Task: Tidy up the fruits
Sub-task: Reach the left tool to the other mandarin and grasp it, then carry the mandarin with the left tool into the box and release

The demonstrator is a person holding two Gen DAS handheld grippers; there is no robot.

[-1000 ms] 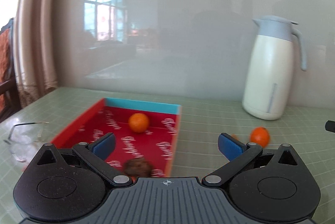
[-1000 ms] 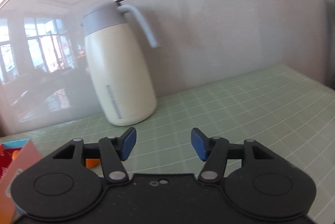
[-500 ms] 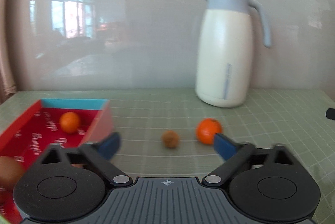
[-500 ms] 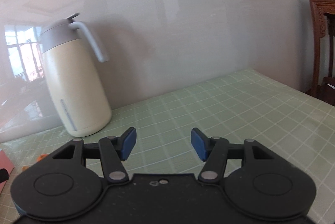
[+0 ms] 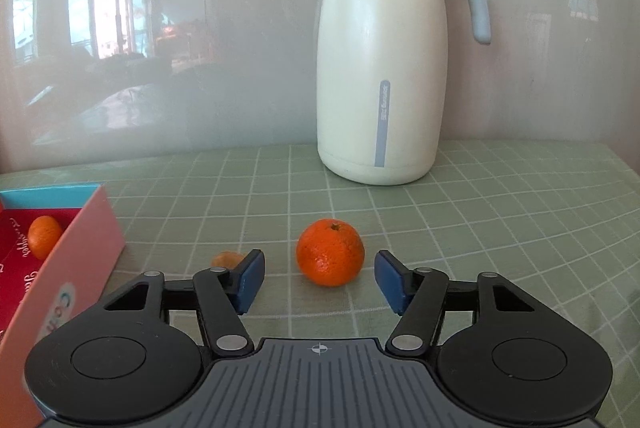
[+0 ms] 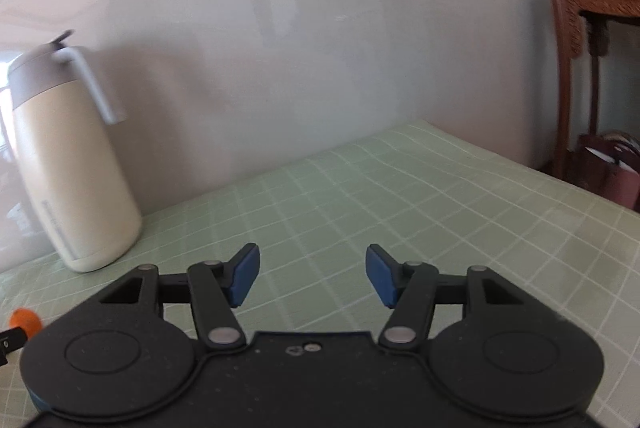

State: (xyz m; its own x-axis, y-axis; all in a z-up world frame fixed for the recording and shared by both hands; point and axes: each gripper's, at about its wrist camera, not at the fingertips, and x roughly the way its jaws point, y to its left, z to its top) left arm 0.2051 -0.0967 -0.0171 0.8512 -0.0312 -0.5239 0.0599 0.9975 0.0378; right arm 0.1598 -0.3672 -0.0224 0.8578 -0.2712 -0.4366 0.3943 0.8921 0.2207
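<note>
The left tongs (image 5: 320,282) are spread wide, pinching nothing, with an orange (image 5: 330,252) sitting on the green checked surface (image 5: 500,228) just ahead of the gap between the blue pads (image 5: 250,280). A small brownish fruit (image 5: 227,259) peeks out just behind the left pad, partly hidden. Further left stands a red box (image 5: 76,260) with a pink outer wall — a second, smaller orange (image 5: 44,236) lies inside it. Behind, against the wall, stands a cream jug (image 5: 382,67) with a grey lid and handle. The right tongs (image 6: 313,276) are also spread and hold nothing, hovering over bare surface — the jug is off to their left.
</note>
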